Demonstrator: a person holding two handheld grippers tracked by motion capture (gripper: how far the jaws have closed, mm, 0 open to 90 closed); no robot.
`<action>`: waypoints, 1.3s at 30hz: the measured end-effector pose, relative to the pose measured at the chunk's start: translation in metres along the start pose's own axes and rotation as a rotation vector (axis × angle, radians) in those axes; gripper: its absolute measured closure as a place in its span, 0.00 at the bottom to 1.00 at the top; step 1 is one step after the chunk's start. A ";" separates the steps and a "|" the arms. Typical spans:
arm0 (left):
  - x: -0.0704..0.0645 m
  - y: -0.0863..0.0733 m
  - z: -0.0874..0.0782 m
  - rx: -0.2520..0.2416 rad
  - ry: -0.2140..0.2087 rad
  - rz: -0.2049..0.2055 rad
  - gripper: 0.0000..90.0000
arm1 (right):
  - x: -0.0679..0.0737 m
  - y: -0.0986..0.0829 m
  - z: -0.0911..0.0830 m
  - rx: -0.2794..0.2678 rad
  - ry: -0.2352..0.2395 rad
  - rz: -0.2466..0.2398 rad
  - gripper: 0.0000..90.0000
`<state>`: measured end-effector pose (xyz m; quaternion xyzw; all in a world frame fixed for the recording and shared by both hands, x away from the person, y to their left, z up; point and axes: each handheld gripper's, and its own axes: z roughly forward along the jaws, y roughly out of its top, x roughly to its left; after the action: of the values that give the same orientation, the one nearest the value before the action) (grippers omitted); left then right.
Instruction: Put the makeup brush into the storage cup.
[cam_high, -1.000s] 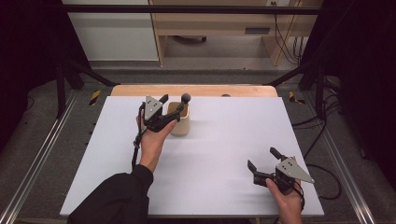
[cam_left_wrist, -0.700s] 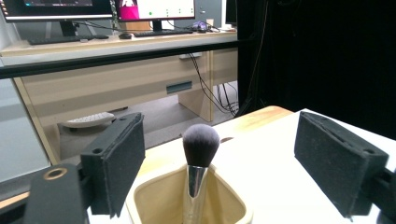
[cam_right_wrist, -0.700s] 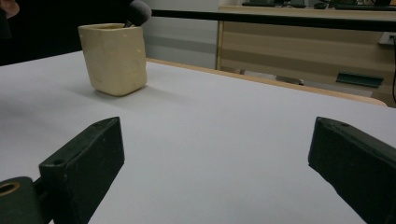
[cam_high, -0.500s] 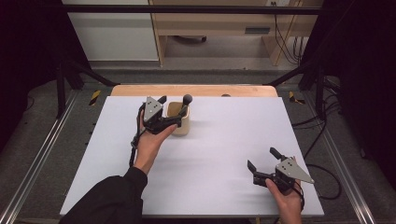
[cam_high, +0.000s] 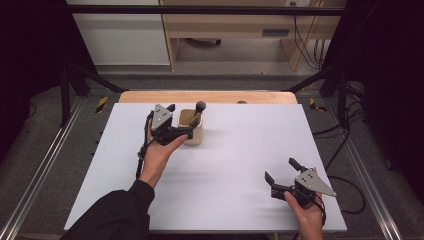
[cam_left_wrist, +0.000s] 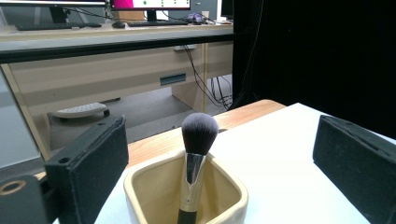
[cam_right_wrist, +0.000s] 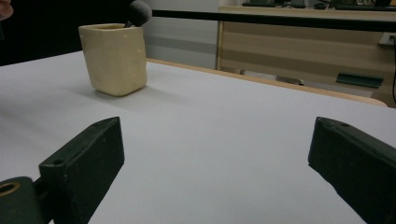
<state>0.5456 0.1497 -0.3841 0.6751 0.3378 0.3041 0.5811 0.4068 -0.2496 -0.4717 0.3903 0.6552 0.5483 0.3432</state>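
Note:
A cream ceramic cup (cam_high: 193, 131) stands at the far left-centre of the white table (cam_high: 240, 150). A makeup brush (cam_high: 200, 106) with a dark bristle head stands upright in it. My left gripper (cam_high: 180, 120) is open at the cup's left side, one jaw at the cup's far side and one at its near side. In the left gripper view the cup (cam_left_wrist: 154, 186) and the brush (cam_left_wrist: 199, 133) sit close between the left gripper's (cam_left_wrist: 219, 161) wide jaws. My right gripper (cam_high: 280, 169) rests open near the front right with nothing in it. Ahead of the right gripper (cam_right_wrist: 210, 172), the cup (cam_right_wrist: 116, 58) stands far off to the left.
A wooden strip (cam_high: 210, 96) runs along the table's far edge. Beyond it stands a desk with drawers (cam_high: 235, 25), and cables (cam_high: 305, 45) hang at the right. Black frame posts (cam_high: 75, 80) flank the table.
The left forearm has shifted slightly, with the left gripper staying at the cup. The right gripper has not moved.

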 end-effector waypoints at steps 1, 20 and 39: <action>0.000 0.000 0.000 0.000 -0.001 -0.001 0.03 | 0.000 0.000 0.000 0.000 0.000 0.000 0.04; 0.001 -0.003 -0.011 0.011 -0.030 0.006 0.02 | 0.001 0.000 0.000 -0.001 0.000 -0.003 0.04; -0.011 -0.015 -0.022 0.026 -0.077 0.034 0.02 | 0.001 0.000 0.000 0.000 0.000 -0.004 0.04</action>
<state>0.5197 0.1554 -0.3956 0.6994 0.3077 0.2833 0.5796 0.4063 -0.2487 -0.4716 0.3892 0.6559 0.5476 0.3441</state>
